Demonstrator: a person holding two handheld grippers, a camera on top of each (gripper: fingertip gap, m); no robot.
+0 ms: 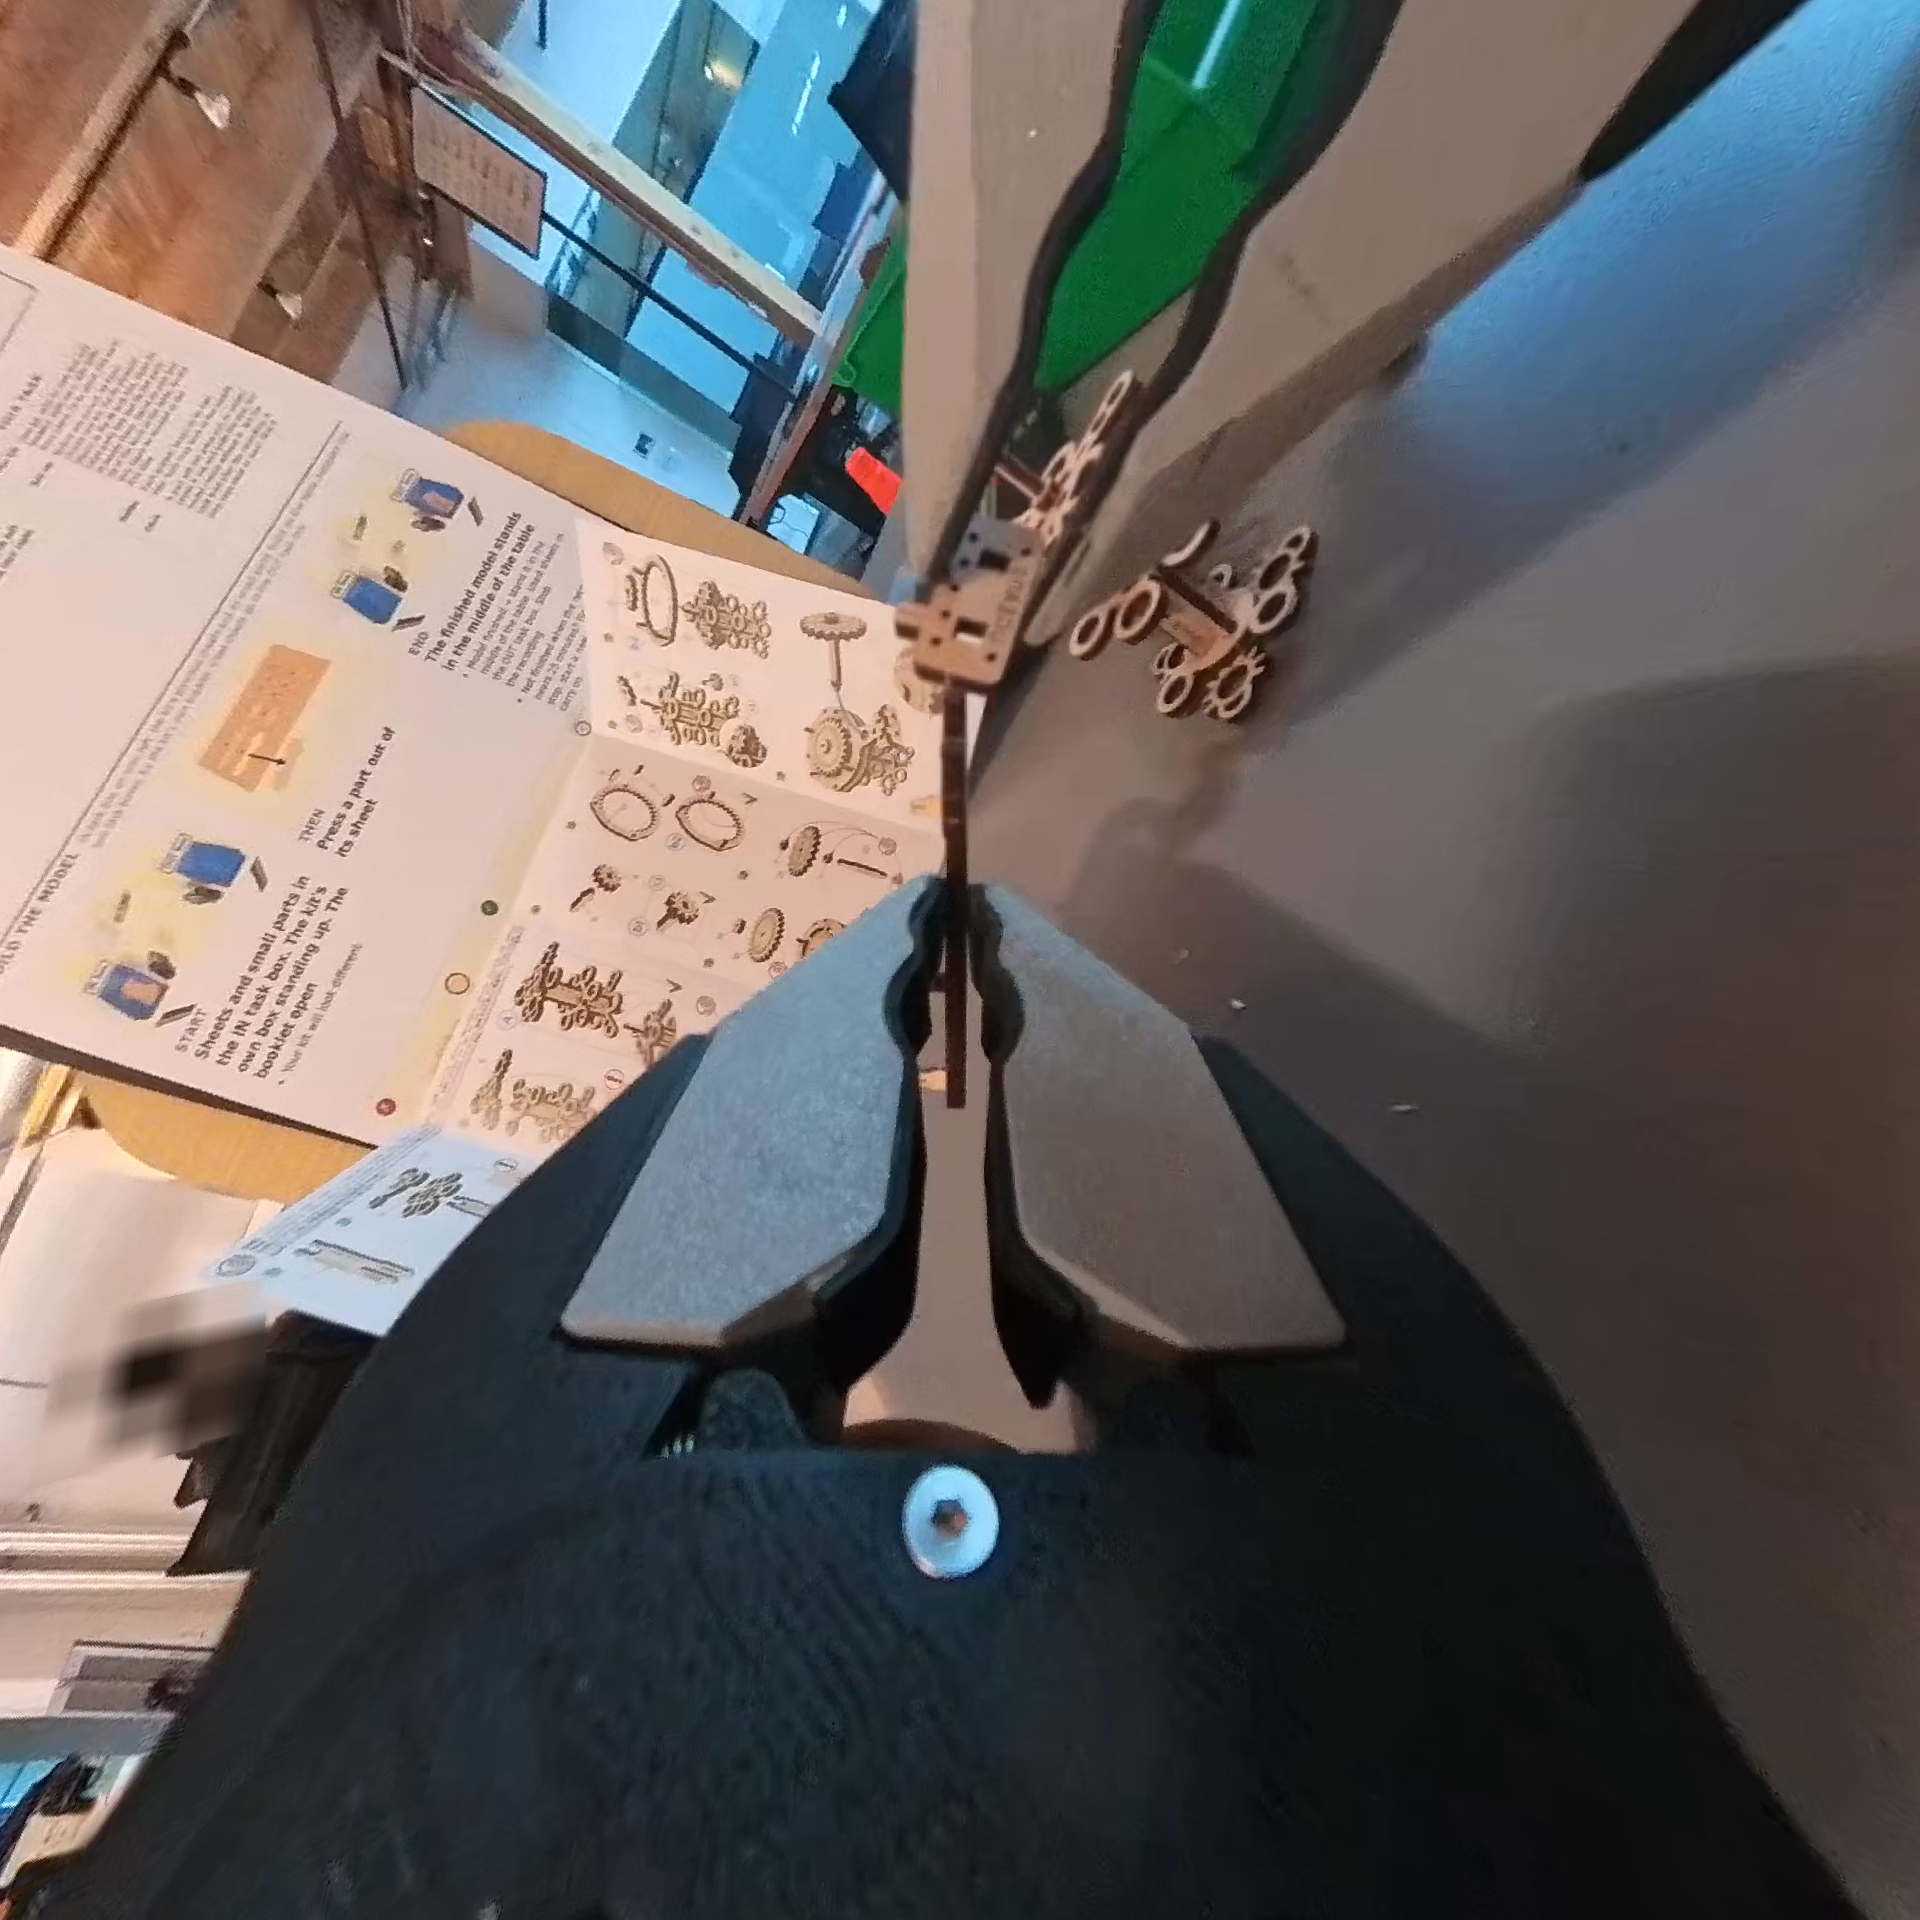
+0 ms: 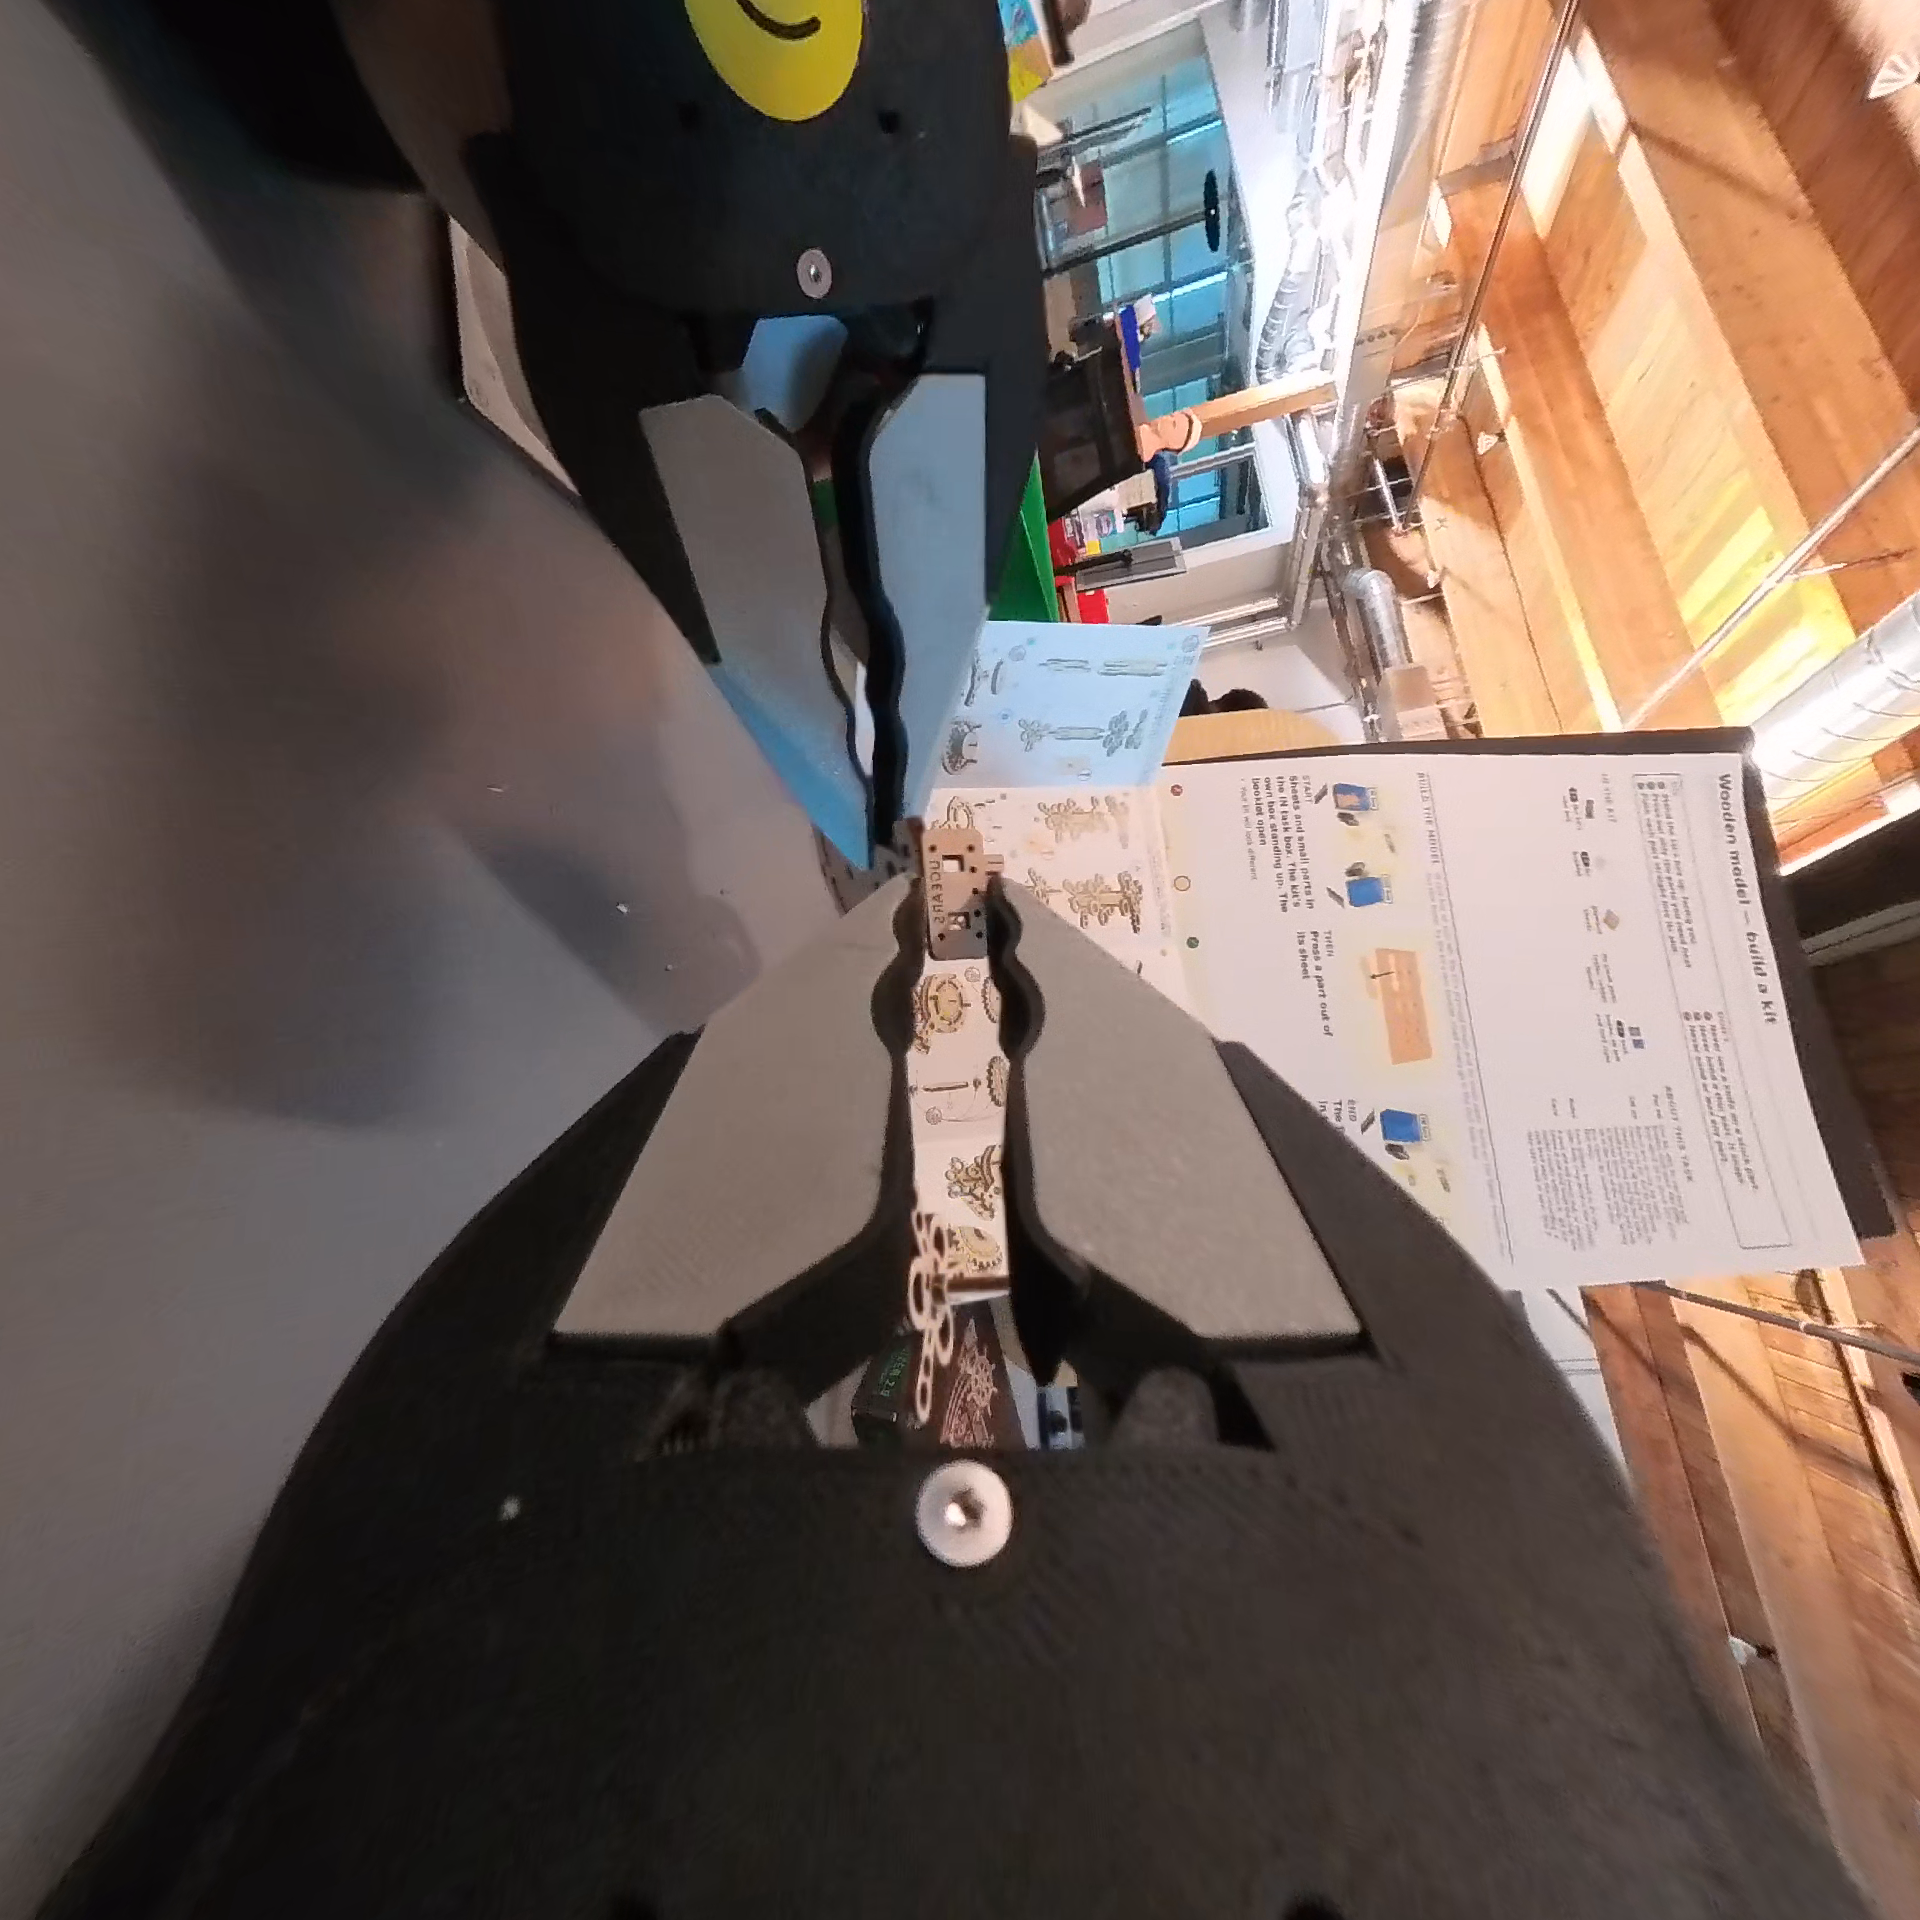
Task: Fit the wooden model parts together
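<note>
The left gripper (image 1: 954, 914) is clenched on a thin dark wooden strip (image 1: 954, 790), seen edge-on. The strip passes between the two grey fingers (image 1: 790, 1122) and sticks out in front of the tips. At its far end, straight ahead of the jaws, sits a small flat wooden plate (image 1: 964, 623) with square holes. The right gripper (image 1: 977, 488) comes from the other side and meets this plate with its fingertips.

In the right wrist view, the right gripper (image 2: 951, 904) grasps the same small wooden plate (image 2: 951, 883) between its tips; the plate stands out a little beyond them. Just beyond the plate, the left gripper (image 2: 883, 800) points toward it from the opposite direction, tips almost touching the plate. Deep between the right fingers, close to the gripper body, a light wooden piece with round loops (image 2: 928, 1299) shows through the gap.

To the right of the left jaws and a little ahead, a partly built wooden assembly with ring shapes (image 1: 1195, 634) rests on the grey table (image 1: 1558, 935). To the left of the left jaws, an open instruction booklet (image 1: 727, 790) and a larger printed sheet (image 1: 208, 675) stand propped up.
</note>
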